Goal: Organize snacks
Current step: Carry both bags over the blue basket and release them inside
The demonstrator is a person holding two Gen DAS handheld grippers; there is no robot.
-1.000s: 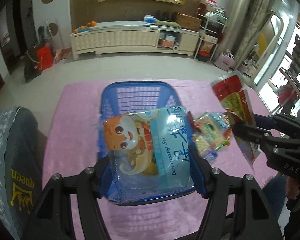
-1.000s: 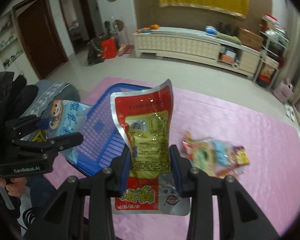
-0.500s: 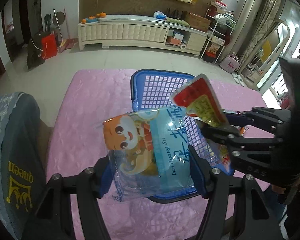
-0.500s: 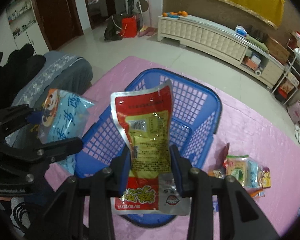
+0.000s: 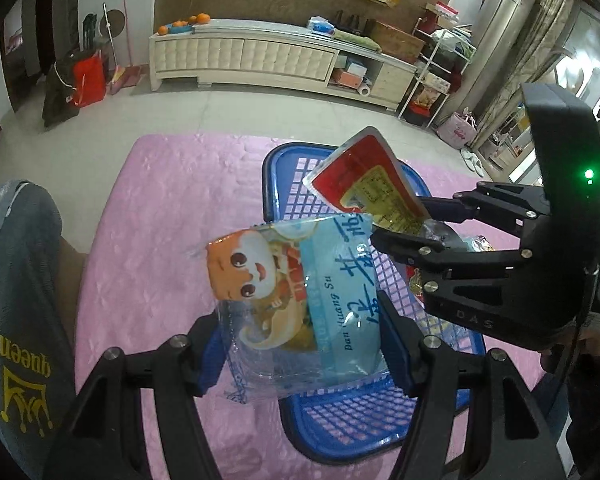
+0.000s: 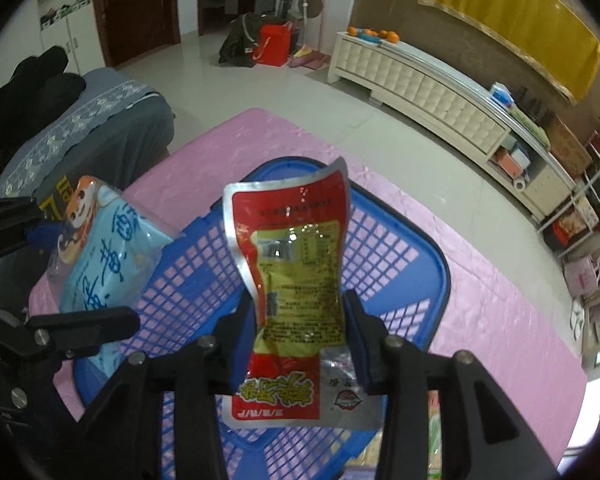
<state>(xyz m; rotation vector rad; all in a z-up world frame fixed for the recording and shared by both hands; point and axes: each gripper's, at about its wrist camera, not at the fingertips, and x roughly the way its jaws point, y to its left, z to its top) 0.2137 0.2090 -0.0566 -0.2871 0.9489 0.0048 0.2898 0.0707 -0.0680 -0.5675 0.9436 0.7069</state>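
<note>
My left gripper [image 5: 300, 344] is shut on a light blue snack bag with an orange cartoon face [image 5: 296, 288] and holds it over the left edge of the blue plastic basket [image 5: 352, 424]. My right gripper [image 6: 300, 336] is shut on a red and yellow snack pouch [image 6: 296, 280] and holds it above the basket [image 6: 400, 252]. In the left wrist view the right gripper [image 5: 404, 220] and its pouch [image 5: 372, 184] hang over the basket's right side. In the right wrist view the blue bag [image 6: 104, 264] and the left gripper [image 6: 32, 264] are at the left.
The basket stands on a pink cloth [image 5: 148, 232] [image 6: 500, 320]. A few loose snack packets [image 6: 436, 440] lie right of the basket. A grey cushioned seat [image 6: 80, 120] is at the left. A white cabinet [image 5: 260, 60] stands across the tiled floor.
Both grippers have moved in over the basket with their packets. The right gripper came from beside the basket to above it, close to the left gripper's bag.
</note>
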